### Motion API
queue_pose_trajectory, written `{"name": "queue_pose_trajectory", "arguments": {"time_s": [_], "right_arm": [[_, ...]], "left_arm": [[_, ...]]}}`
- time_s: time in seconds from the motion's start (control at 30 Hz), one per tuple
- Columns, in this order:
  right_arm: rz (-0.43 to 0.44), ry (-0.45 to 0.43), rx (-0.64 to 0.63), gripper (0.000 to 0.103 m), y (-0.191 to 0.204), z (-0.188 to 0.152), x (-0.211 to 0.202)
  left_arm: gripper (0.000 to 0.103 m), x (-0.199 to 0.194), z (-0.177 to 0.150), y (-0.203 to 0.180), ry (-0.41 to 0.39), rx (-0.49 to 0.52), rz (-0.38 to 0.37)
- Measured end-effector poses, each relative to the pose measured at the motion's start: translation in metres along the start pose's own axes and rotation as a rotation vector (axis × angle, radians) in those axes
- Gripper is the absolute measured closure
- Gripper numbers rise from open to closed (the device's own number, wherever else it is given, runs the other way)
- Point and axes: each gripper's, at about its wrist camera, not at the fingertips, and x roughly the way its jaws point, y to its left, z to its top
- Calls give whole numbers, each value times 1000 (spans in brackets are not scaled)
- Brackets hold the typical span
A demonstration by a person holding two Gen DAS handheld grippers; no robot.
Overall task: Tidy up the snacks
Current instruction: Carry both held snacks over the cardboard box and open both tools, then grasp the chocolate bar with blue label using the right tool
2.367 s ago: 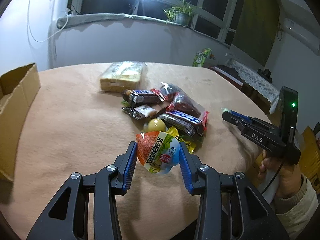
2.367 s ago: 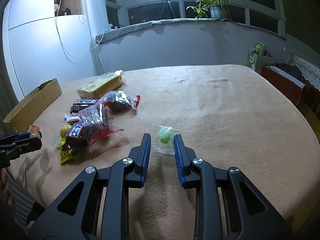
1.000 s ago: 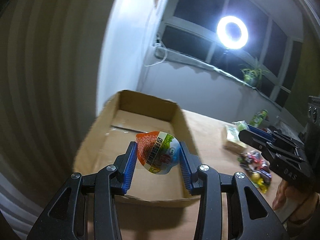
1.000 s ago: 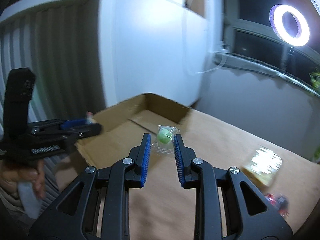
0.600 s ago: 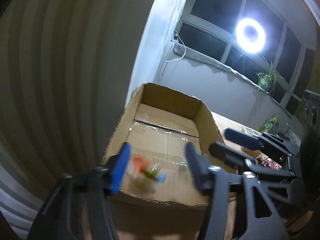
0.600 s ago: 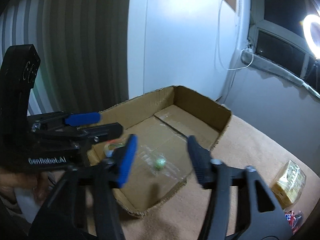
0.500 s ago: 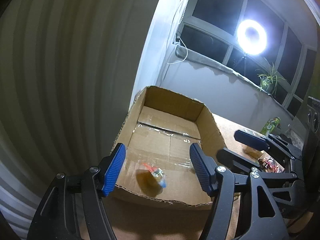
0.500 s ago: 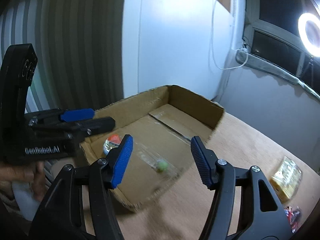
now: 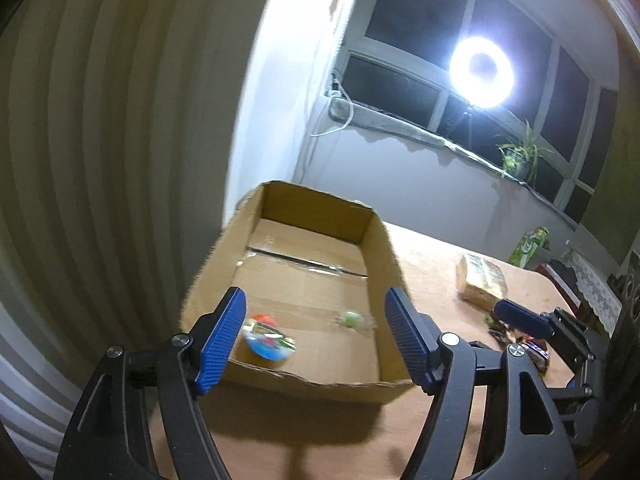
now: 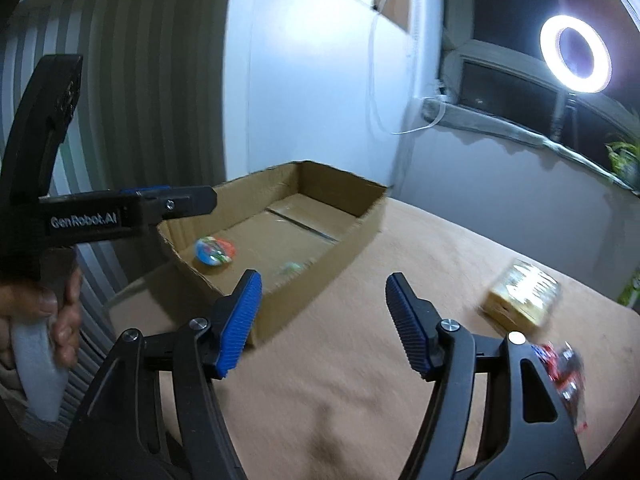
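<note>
Snacks in the box [image 9: 384, 256], a jelly cup [image 9: 267, 340] and a green candy [image 9: 351, 319], look light and crinkly, best pinched across their middles. Both lie near the box's front wall, just beyond the left gripper [image 9: 316, 336], whose jaws have just been opening and stand spread, empty. The right gripper [image 10: 324, 322], likewise spread and empty, hangs beside the box; farther off lie a bread pack [image 10: 522, 294] and wrapped bars [image 10: 560, 368].

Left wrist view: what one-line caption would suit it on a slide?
Open left tool above a box holding a jelly cup and green candy.
</note>
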Motion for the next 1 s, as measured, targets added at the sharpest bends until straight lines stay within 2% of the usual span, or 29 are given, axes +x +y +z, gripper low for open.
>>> {"name": "queue_pose_trajectory", "arguments": {"time_s": [0.1, 0.3, 0.4, 0.7, 1.0], "right_arm": [[-41, -20, 34, 24, -12, -12, -16], [-71, -47, 117, 23, -38, -29, -45], [-129, -49, 123, 23, -53, -37, -55], [-227, -26, 212, 23, -114, -56, -78], [-321, 44, 304, 23, -185, -97, -95]], "left_arm": [[31, 0, -1, -15, 1, 32, -34], [26, -3, -3, -48, 6, 98, -78], [26, 1, -5, -63, 23, 130, -96], [26, 11, -14, -116, 72, 213, -158], [26, 31, -38, -172, 161, 294, -235]]}}
